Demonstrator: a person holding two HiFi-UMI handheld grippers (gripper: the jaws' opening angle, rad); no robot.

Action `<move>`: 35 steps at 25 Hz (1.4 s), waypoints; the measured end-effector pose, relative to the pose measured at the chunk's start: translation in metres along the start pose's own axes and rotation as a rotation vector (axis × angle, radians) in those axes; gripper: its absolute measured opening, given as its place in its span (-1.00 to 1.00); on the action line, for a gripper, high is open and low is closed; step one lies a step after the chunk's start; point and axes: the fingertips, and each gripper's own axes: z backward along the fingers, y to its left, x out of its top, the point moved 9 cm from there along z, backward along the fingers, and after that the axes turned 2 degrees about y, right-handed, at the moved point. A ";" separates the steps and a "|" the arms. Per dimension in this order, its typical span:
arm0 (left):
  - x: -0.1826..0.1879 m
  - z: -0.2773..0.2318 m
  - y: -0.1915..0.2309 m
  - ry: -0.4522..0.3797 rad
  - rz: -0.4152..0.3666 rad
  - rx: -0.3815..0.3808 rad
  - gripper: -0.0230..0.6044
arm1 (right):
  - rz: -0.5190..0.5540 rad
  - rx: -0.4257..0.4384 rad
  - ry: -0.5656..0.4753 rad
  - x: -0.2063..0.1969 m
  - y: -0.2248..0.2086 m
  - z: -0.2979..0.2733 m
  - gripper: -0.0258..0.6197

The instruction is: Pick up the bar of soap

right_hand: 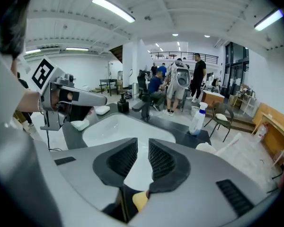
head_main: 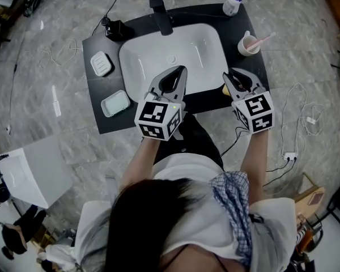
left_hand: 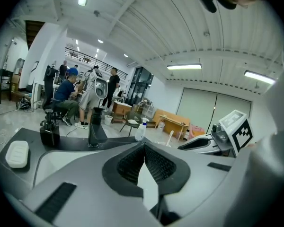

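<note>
The white bar of soap [head_main: 101, 63] lies in a white dish on the dark counter [head_main: 96, 95], left of the white basin [head_main: 173, 52]. It shows at the far left in the left gripper view [left_hand: 17, 153] and beyond the basin in the right gripper view [right_hand: 102, 109]. My left gripper [head_main: 180, 71] hangs over the basin's front part, well right of the soap; its jaws [left_hand: 143, 148] meet at the tips with nothing in them. My right gripper [head_main: 230, 75] hovers at the basin's front right corner, its jaws [right_hand: 143, 148] a narrow gap apart and empty.
A second, empty dish [head_main: 115, 103] sits nearer the counter's front left. A black faucet [head_main: 160, 13], a black dispenser [head_main: 117, 30], a spray bottle [head_main: 233, 3] and a cup with a toothbrush [head_main: 249, 43] ring the basin. A small yellow thing [head_main: 226, 89] lies under the right gripper.
</note>
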 end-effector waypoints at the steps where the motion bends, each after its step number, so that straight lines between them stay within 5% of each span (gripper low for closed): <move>1: 0.002 0.005 0.003 -0.011 0.003 0.006 -0.89 | 0.004 -0.003 -0.023 0.007 0.005 -0.001 -0.70; 10: 0.025 0.059 0.034 -0.110 0.013 0.084 -0.89 | 0.019 -0.025 -0.183 0.061 0.070 -0.022 -0.87; 21: 0.024 0.122 0.072 -0.141 0.013 0.178 -0.89 | 0.040 0.020 -0.218 0.097 0.161 -0.053 -0.87; 35: 0.013 0.164 0.094 -0.148 0.016 0.194 -0.89 | 0.054 0.048 -0.229 0.112 0.219 -0.061 -0.87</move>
